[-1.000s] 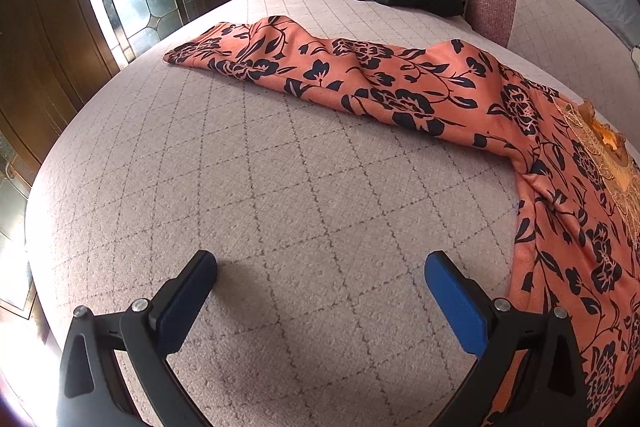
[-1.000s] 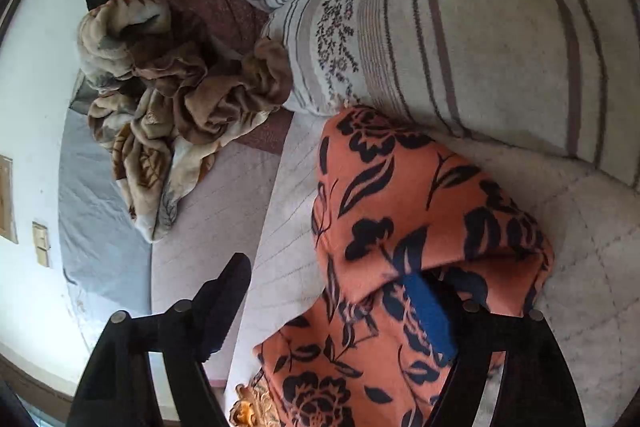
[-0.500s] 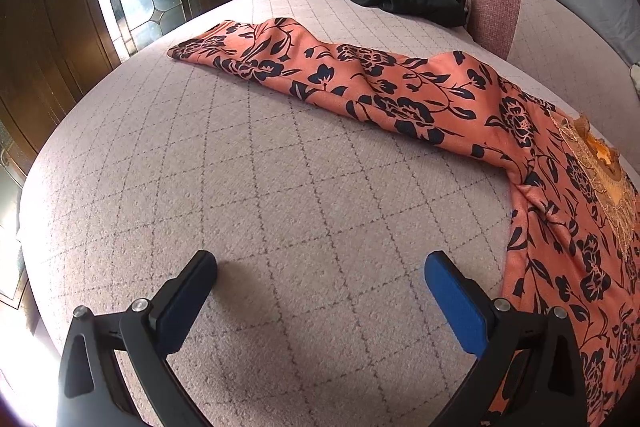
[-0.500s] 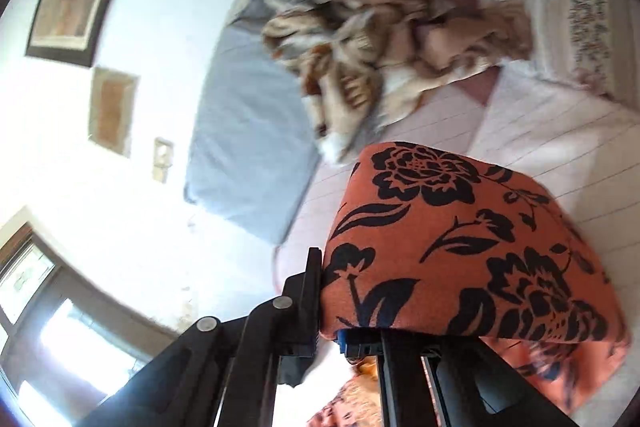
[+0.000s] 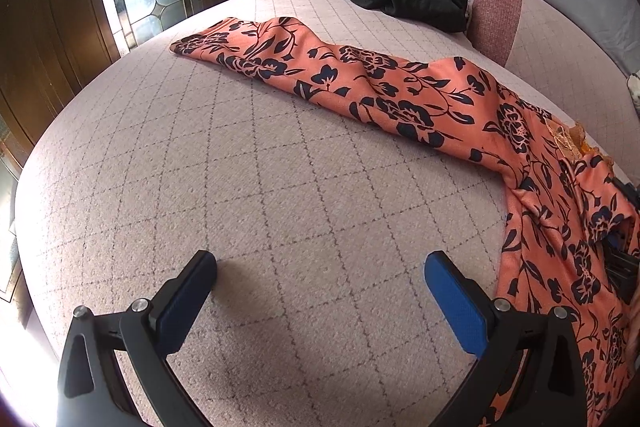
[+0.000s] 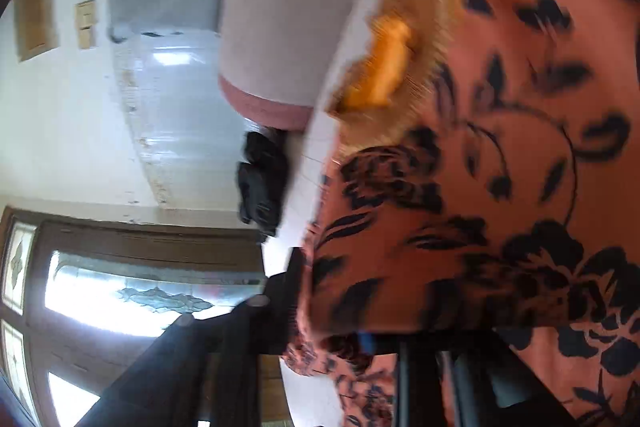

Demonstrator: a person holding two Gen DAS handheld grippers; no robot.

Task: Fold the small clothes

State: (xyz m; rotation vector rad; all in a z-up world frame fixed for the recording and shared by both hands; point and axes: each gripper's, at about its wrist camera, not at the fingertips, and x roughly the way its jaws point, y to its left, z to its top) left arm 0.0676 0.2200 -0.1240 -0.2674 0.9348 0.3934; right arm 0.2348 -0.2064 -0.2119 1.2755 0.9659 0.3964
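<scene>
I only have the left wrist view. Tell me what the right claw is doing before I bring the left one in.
Observer: The right claw is shut on the orange floral garment, and a fold drapes over its fingers.
Operator: Name the part it grips.
Observer: I cannot tell exactly. The gold embroidered trim shows just beyond the held fold.
Operator: Report how clear that picture is.
Observer: It is blurred and rolled sideways, with the window at its lower left.
</scene>
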